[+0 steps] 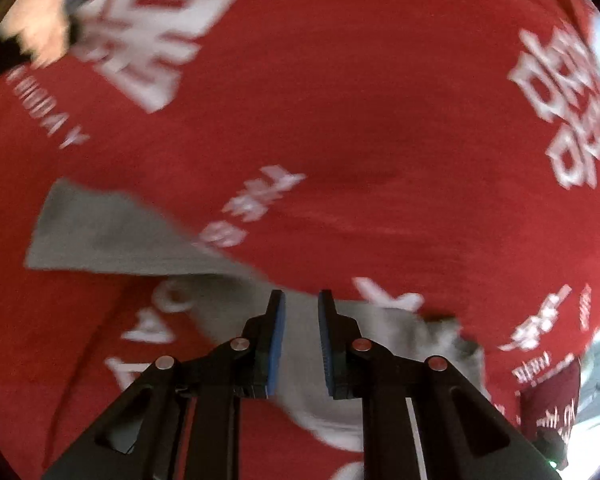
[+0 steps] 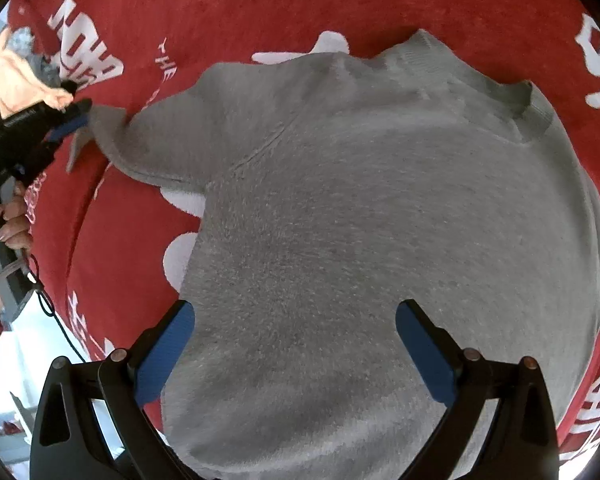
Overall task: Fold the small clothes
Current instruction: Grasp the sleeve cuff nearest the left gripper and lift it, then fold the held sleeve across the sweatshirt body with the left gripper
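Watching the left gripper [image 2: 85, 117]: I had it clamped on the sweater's [image 2: 360, 220] sleeve tip, thin bite, could slip. Right gripper [image 2: 296, 344] hung apart above the sweater, mid blanket [image 2: 240, 4].

My left hand-held gripper [image 1: 301, 300] has black angular fingers faced with blue ribbed pads [image 1: 276, 344], and round silver screws sit at its linkage joints. My right hand-held gripper [image 2: 295, 312] is built the same, with broad blue pads [image 2: 168, 352] and dull metal screws. A thin black cable [image 2: 50, 304] trails from the left unit's grey handle.
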Demonstrator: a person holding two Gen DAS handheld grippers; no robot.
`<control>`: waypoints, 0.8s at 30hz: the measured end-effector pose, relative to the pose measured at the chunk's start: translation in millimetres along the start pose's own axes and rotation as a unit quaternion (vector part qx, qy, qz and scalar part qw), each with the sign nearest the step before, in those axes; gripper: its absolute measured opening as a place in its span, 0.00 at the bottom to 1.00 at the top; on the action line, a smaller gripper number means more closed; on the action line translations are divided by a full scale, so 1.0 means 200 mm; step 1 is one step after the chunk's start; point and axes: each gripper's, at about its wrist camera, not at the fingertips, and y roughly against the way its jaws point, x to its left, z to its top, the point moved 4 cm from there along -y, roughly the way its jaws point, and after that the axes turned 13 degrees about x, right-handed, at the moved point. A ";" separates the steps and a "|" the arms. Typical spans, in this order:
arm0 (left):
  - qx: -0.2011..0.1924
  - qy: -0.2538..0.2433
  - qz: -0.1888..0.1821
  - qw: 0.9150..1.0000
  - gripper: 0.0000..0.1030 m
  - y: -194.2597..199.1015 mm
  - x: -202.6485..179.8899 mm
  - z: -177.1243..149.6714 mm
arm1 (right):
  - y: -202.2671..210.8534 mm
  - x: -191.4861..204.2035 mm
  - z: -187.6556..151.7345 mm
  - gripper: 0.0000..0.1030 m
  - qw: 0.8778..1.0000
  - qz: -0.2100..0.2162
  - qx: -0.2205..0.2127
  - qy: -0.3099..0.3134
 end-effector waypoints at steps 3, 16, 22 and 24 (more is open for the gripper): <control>-0.001 -0.060 -0.008 0.998 0.18 -0.05 -0.25 0.00 | 0.05 -0.06 -0.02 0.98 1.000 0.006 -0.010 -0.011; 0.030 0.070 0.135 0.988 0.88 -0.02 0.03 -0.07 | 0.10 -0.28 -0.08 0.98 0.998 0.019 -0.009 -0.053; 0.054 0.086 0.152 0.983 0.88 -0.17 0.07 0.04 | 0.11 -0.23 -0.08 0.98 0.999 0.019 -0.005 -0.040; 0.063 0.090 0.163 0.981 0.87 -0.25 0.09 0.07 | 0.11 -0.23 -0.08 0.98 0.999 0.016 -0.007 -0.036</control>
